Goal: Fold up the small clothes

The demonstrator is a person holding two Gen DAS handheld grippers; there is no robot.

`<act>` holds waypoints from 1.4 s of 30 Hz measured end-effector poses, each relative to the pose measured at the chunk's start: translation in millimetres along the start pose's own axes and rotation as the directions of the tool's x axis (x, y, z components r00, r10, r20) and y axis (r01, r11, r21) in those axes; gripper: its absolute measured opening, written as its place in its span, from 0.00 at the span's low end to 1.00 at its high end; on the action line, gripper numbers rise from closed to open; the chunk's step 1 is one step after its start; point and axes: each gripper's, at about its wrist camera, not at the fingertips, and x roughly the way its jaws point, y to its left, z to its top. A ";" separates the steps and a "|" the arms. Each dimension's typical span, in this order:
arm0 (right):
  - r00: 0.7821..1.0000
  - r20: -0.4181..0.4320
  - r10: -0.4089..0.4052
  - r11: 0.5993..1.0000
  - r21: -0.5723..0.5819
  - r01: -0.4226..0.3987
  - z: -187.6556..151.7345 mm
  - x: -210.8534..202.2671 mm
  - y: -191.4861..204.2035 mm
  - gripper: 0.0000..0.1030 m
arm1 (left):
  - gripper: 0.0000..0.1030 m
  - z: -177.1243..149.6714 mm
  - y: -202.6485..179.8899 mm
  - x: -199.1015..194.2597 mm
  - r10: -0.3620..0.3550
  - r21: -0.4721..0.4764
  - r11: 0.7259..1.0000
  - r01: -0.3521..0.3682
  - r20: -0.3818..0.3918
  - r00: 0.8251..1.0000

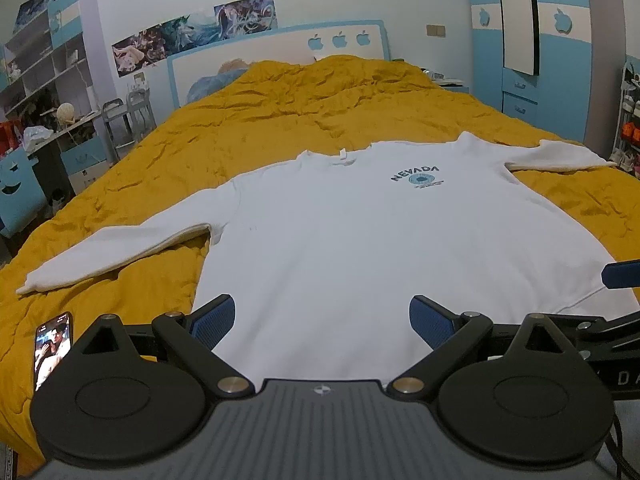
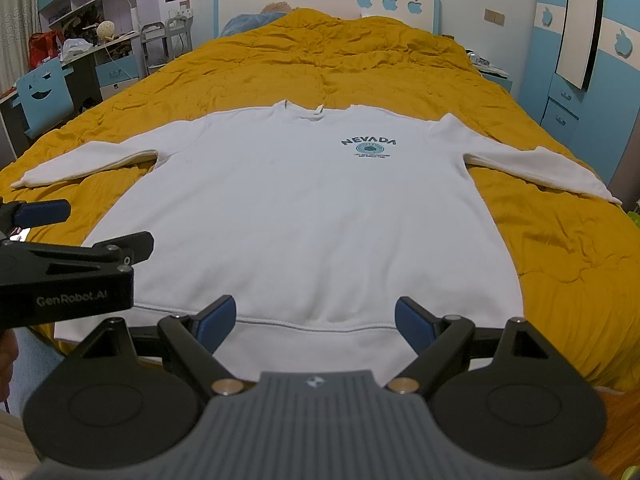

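Note:
A white long-sleeved sweatshirt (image 1: 340, 232) with a blue "NEVADA" print lies flat, front up, on the yellow bedspread (image 1: 280, 120), sleeves spread to both sides and hem toward me. It also shows in the right wrist view (image 2: 288, 208). My left gripper (image 1: 322, 320) is open and empty, hovering over the hem's left part. My right gripper (image 2: 316, 322) is open and empty, over the middle of the hem band. The left gripper's body also shows in the right wrist view (image 2: 68, 272), at the left. A blue fingertip of the right gripper (image 1: 620, 274) shows at the right edge of the left wrist view.
A phone (image 1: 52, 348) with a lit screen lies on the bedspread left of the hem. A desk and shelves (image 2: 72, 40) stand left of the bed. A blue wardrobe (image 2: 580, 60) stands to the right. The headboard (image 2: 320, 0) is at the far end.

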 end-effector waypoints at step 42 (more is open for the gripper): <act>1.000 0.010 -0.007 1.000 0.000 0.007 0.1 -3.6 -0.3 0.80 | 1.00 -2.3 1.6 -0.4 -0.012 0.003 1.000 0.012 0.007 1.000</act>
